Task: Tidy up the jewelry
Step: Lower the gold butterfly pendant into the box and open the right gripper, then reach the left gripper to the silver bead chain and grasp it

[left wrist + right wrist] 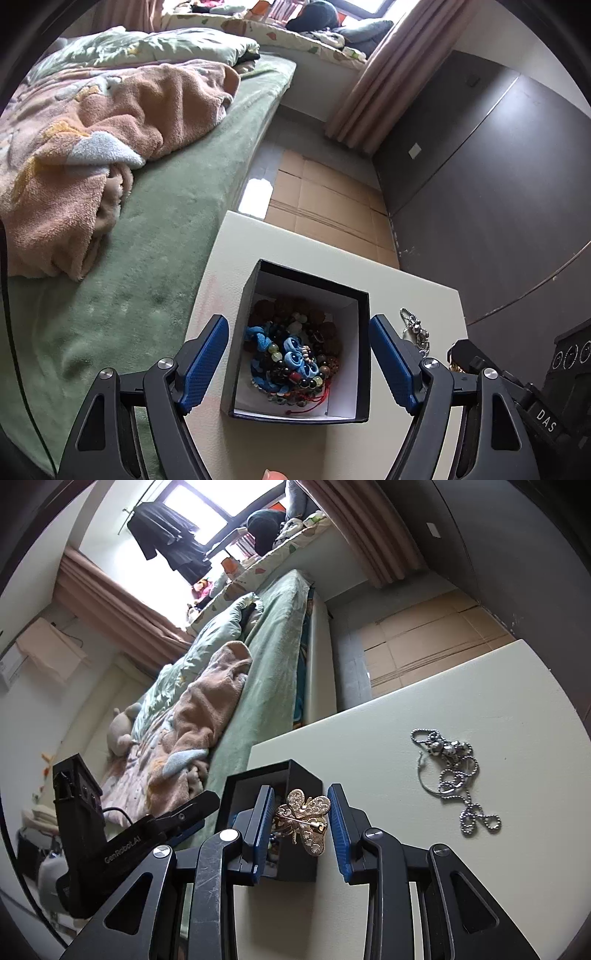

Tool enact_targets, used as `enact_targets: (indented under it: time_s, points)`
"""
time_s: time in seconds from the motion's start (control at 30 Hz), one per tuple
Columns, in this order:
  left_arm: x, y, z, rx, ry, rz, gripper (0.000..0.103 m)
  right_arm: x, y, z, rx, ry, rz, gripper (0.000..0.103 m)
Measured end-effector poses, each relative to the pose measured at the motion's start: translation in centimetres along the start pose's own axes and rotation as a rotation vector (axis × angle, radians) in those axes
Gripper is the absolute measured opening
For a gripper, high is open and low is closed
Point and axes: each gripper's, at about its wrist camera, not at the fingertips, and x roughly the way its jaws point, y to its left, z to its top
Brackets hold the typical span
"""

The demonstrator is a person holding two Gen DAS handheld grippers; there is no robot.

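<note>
Gold butterfly brooch [304, 821] between parted right hand-held gripper [301, 829] fingers, above black box [295, 775]

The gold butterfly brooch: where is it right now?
In the right wrist view, the gold butterfly brooch sits between the right hand-held gripper's open fingers, at the black box's rim, left of the silver ball chain.

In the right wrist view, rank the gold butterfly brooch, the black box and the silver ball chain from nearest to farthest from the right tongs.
1. Gold butterfly brooch: between the fingers of the right tongs, against the left one.
2. Black box: directly behind the brooch, under the left finger.
3. Silver ball chain: lying apart on the white table, off to the right.
</note>
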Motion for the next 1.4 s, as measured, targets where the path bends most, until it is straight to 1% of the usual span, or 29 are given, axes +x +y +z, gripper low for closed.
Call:
enact_targets:
  time_s: [0.23,0.3,0.4,0.47,0.5,0.53,0.57,0.67,0.73,0.77,0.8,0.83,0.93,1.03,1.1,1.2,1.27,1.4]
  points:
    - [0.0,1.4,0.4,-0.041,0.002,0.001,0.079,2.3,1.9,0.2,-0.002,-0.005,0.064,0.031]
    - [0.0,1.6,0.5,-0.046,0.000,-0.003,0.079,2.8,2.3,0.2,-0.002,-0.006,0.091,0.031]
    - [-0.2,1.9,0.6,-0.065,-0.009,-0.003,0.079,3.4,3.0,0.0,0.003,-0.001,0.154,0.032]
    - [-0.2,2.1,0.7,-0.082,-0.012,0.000,0.079,4.1,3.3,0.0,0.006,0.029,0.185,0.049]
    - [-0.2,2.2,0.7,-0.087,-0.012,-0.002,0.079,4.3,3.3,0.0,0.010,0.038,0.186,0.073]
    - [-0.2,2.3,0.7,-0.091,-0.012,-0.001,0.079,4.3,3.3,-0.1,0.012,0.035,0.174,0.089]
    - [-0.1,2.3,0.7,-0.091,-0.012,-0.001,0.079,4.3,3.2,-0.1,0.012,0.033,0.159,0.092]
    - [0.0,2.0,0.7,-0.087,-0.012,-0.005,0.079,3.8,2.5,0.0,0.027,0.049,0.135,0.093]
    - [0.0,1.5,0.6,-0.073,-0.018,-0.013,0.082,3.0,1.9,0.1,0.029,0.038,0.117,0.094]
    - [-0.1,1.3,0.5,-0.066,-0.025,-0.017,0.090,2.7,1.7,0.1,0.025,0.027,0.107,0.097]
    - [-0.3,1.0,0.4,-0.060,-0.037,-0.024,0.100,2.2,1.5,0.2,0.021,0.015,0.095,0.103]
    - [-0.5,0.8,0.4,-0.056,-0.052,-0.035,0.103,1.6,1.2,0.2,0.019,-0.002,0.088,0.103]
    - [-1.2,0.2,0.1,-0.044,-0.088,-0.061,0.103,0.2,0.3,0.4,0.018,-0.028,0.070,0.103]
    - [-1.2,-0.7,-0.2,-0.013,-0.093,-0.037,0.103,-1.3,-0.7,0.5,0.016,-0.058,0.051,0.103]
    - [-1.1,-1.4,-0.5,0.022,-0.088,-0.036,0.103,-2.1,-1.4,0.5,0.018,-0.070,0.037,0.103]
    - [-1.0,-2.4,-0.8,0.059,-0.083,-0.030,0.103,-3.2,-2.7,0.5,0.031,-0.073,0.002,0.103]
    - [-1.0,-3.0,-1.0,0.082,-0.091,-0.027,0.103,-3.8,-3.7,0.6,0.043,-0.073,-0.042,0.103]
    - [-1.0,-4.6,-1.5,0.128,-0.094,-0.052,0.103,-5.3,-4.9,0.7,0.054,-0.085,-0.102,0.103]
